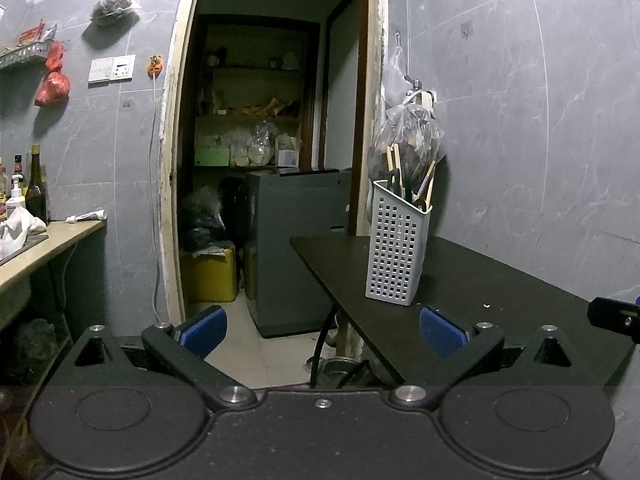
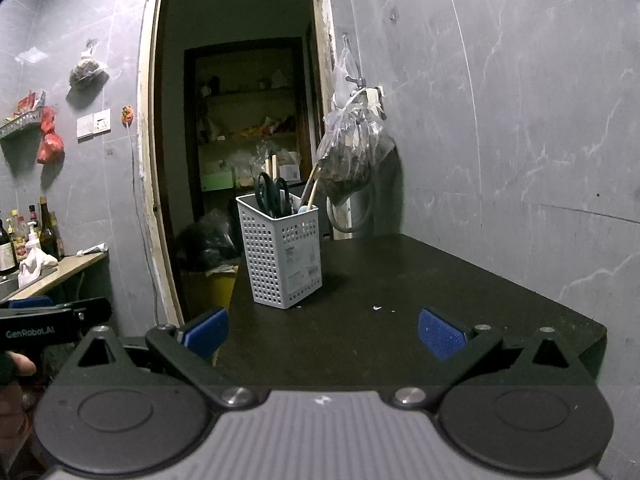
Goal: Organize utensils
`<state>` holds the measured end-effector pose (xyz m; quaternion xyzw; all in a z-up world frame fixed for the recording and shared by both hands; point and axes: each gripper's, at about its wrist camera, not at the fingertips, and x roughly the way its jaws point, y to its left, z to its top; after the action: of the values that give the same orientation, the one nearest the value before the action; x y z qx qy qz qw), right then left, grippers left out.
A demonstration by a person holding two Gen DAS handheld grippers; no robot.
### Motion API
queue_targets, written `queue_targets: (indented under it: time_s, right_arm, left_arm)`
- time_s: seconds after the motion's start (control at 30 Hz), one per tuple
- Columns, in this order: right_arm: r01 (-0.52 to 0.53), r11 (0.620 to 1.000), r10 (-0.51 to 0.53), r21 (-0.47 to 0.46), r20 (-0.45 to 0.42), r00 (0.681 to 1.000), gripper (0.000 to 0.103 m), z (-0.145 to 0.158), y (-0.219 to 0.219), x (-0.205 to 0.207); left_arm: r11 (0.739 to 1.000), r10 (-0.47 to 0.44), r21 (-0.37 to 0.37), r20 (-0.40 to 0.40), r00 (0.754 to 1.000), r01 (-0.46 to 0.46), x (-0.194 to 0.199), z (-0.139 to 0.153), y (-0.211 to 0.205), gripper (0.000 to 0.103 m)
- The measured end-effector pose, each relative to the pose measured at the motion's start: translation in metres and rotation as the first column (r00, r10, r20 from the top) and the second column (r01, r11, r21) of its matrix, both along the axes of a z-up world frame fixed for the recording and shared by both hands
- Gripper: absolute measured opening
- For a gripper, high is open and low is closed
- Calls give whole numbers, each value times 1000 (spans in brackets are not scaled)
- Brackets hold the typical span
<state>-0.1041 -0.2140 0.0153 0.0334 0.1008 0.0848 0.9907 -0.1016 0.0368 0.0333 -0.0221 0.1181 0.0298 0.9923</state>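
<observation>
Both tools are hanging back from the work with nothing between their fingers. The left tool is standing spread wide off the near-left corner of the desk, and the right tool is likewise spread, hovering over the desk's near edge. The left one is also showing at the left margin of the right view.

The basket is sitting upright on the desk, well ahead of both tools, near the far-left edge. Scissors and chopsticks are already standing in it. No loose utensil is lying on the bare desk in either view, only a small white speck.

The step now looks like a check or a finish, so the sensible course is keeping the tools spread and approaching the basket slowly. It is light and tall and stands near the edge, so a sideways knock could tip it; any reach into it should be coming from above, with the other tool steadying a wall.
</observation>
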Motion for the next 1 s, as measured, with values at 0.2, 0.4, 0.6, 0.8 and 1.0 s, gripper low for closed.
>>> queue_targets:
  time_s: [0.2, 0.4, 0.6, 0.8, 1.0]
  right_arm:
    - [7, 1000, -6, 3, -6, 1000, 103, -1, -1, 2]
    - [11, 1000, -11, 4, -9, 1000, 103, -3, -2, 2]
    - [15, 1000, -15, 5, -8, 1000, 103, -3, -2, 2]
    - [16, 1000, -16, 2, -11, 1000, 103, -4, -1, 2]
    - [13, 1000, -13, -1, -12, 1000, 103, -4, 0, 2]
  left_arm:
    - [1000, 0, 1, -1, 1000, 0, 0, 0, -1, 102]
    - [1000, 1, 2, -6, 1000, -1, 0, -1, 0, 102]
    - [1000, 1, 2, -5, 1000, -1, 1, -1, 0, 102]
    - [1000, 1, 3, -6, 1000, -1, 1, -1, 0, 102]
    - [1000, 1, 4, -7, 1000, -1, 1, -1, 0, 102]
